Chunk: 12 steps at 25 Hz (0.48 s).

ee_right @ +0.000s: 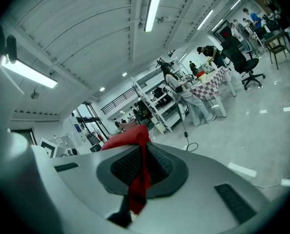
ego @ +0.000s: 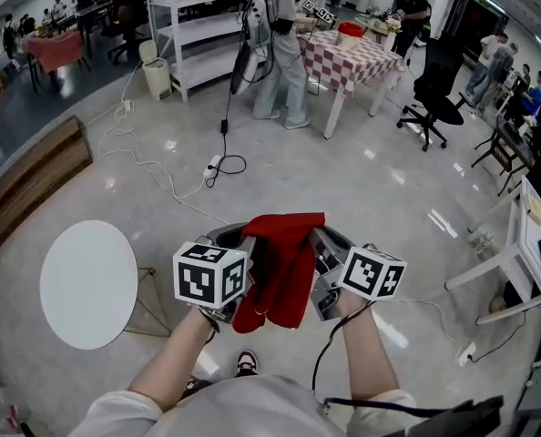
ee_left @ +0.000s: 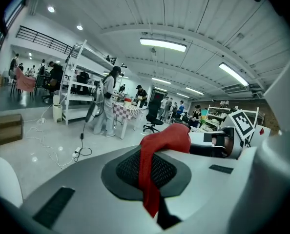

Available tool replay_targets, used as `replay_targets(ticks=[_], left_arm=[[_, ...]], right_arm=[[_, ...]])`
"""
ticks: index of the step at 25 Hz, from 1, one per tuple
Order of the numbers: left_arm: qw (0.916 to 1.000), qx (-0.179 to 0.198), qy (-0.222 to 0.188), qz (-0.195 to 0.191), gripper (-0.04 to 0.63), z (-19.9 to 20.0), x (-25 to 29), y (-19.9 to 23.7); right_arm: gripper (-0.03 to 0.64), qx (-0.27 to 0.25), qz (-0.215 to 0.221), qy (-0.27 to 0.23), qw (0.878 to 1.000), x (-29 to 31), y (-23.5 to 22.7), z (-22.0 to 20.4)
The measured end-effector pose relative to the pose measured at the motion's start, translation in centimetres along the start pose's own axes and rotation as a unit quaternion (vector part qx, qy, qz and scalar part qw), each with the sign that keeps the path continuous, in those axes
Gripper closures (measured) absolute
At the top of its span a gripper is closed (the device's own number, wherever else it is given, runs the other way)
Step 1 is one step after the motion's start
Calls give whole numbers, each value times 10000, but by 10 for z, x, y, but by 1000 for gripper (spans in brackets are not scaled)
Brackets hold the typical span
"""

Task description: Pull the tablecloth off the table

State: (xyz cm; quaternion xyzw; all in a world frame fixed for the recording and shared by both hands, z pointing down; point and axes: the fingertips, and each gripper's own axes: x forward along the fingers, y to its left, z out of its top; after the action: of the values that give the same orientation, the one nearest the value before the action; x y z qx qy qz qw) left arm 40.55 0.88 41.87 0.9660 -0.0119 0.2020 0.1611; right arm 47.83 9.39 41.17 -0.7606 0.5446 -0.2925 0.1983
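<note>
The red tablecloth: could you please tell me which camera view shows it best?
The head view: the red tablecloth shows as a whole bunch hanging between the left gripper and the right gripper. Each gripper view shows only a narrow red strip pinched in that gripper's shut jaws.

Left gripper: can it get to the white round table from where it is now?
Probably yes: the white round table stands to the left of the left gripper, with only floor between. But it is shut on the red cloth, shared with the right gripper.
</note>
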Motion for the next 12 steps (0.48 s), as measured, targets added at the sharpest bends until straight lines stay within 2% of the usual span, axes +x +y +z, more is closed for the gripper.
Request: replay_targets(ticks=[7, 12], left_arm=[[9995, -103, -27, 285, 578, 2, -7, 14], [9982, -177, -212, 541, 578, 4, -19, 25]], right_arm=[[580, -189, -71, -1, 9998, 11, 8, -4], [580, -514, -132, 104, 9985, 20, 17, -12]])
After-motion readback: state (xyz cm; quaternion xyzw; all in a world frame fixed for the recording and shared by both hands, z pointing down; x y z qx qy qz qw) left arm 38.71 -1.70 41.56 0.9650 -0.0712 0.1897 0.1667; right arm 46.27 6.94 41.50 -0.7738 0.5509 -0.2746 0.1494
